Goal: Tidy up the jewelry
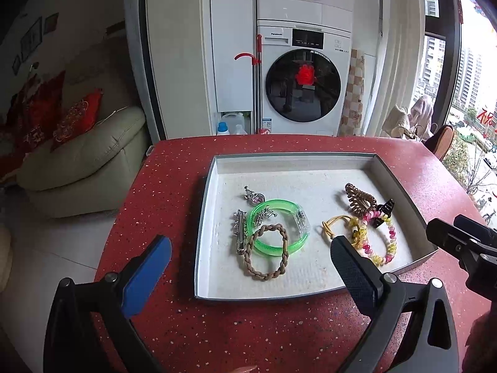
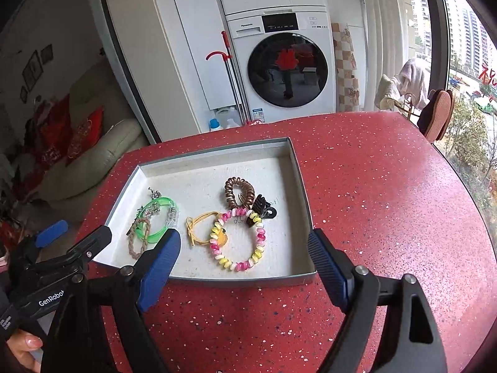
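Note:
A shallow white tray [image 1: 279, 180] [image 2: 198, 180] on the red speckled table holds the jewelry. On its left lie a green bangle [image 1: 273, 202] [image 2: 158, 202], a brown braided hair tie [image 1: 248, 264], a silver hair clip [image 1: 239, 233] and small silver trinkets [image 1: 253, 195]. On its right lie a brown coil tie [image 2: 239, 186], a black claw clip [image 2: 264, 209], a yellow cord tie [image 2: 198, 220] and a pink-and-yellow coil tie [image 2: 259, 239]. My left gripper [image 1: 250, 244] hovers open over the tray's near left. My right gripper [image 2: 243, 237] hangs open above the near right, empty.
The red table [image 2: 388, 202] stretches to the right of the tray, with a window beyond it. A washer-dryer stack [image 1: 304, 84] stands behind the table and a cream sofa [image 1: 84, 161] at the left. A hand [image 2: 21, 348] holds the left gripper's handle.

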A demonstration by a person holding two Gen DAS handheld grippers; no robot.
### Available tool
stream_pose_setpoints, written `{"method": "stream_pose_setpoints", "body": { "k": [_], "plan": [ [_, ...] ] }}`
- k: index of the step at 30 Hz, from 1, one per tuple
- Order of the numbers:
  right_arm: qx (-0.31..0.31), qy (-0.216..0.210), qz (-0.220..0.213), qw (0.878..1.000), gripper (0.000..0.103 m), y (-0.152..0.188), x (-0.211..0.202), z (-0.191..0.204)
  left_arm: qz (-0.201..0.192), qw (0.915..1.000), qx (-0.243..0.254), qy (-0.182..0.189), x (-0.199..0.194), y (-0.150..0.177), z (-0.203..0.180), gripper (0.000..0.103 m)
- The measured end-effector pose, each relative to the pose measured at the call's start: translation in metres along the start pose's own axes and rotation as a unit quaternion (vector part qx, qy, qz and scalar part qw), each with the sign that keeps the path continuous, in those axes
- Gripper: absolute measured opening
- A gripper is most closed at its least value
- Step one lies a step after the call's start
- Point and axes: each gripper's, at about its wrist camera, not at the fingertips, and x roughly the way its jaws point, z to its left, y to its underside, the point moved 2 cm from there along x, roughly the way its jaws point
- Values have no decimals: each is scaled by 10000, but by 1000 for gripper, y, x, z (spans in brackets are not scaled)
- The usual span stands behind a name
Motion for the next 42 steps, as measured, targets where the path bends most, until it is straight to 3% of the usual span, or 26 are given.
{"method": "stream_pose_setpoints", "body": {
  "k": [4,8,24,42],
  "plan": [
    [-267,24,-431,9987,103,9,-19,12,-78,9999,-44,-65,-16,9,3,103],
    [-349,100,-527,9979,103,18,-32,20,-178,9997,-60,-143,-36,23,5,103],
    [-668,397,-571,9953,103,57,-65,32,-354,9984,-245,-379,-89,72,13,103],
    [-659,412,-629,9950,103,66,-79,31,-202,9986,-232,-442,-100,86,14,103]
  ]
}}
